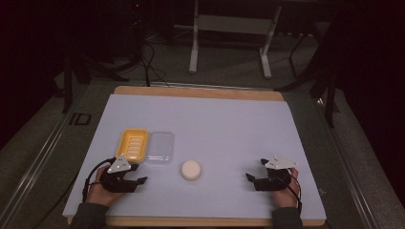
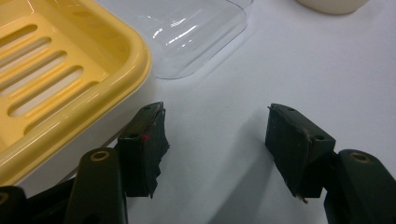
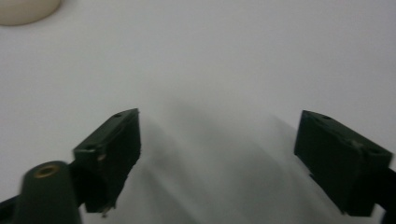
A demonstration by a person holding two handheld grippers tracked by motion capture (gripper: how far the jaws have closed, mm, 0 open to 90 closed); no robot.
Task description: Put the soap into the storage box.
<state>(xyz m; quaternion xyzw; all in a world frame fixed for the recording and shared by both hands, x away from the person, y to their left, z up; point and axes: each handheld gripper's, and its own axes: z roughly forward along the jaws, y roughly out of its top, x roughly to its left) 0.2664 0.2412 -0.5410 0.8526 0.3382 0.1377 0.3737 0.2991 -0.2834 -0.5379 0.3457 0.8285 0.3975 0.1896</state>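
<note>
Both forearms enter from the near edge of the worktop, each hand wrapped around a gripper low over the surface. The left gripper (image 1: 135, 173) sits at the left, its fingers (image 2: 142, 149) standing apart with nothing between them. The right gripper (image 1: 255, 169) sits well apart at the right, pointing toward the middle, its fingers (image 3: 343, 161) spread wide and empty.

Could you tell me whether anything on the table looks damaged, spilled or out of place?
Nothing is spilled or broken. The clear lid lies off the yellow soap dish, flat beside it, and the round soap sits loose on the table. One oddity: the left gripper has frayed pads, their covering ragged at the edges.
</note>
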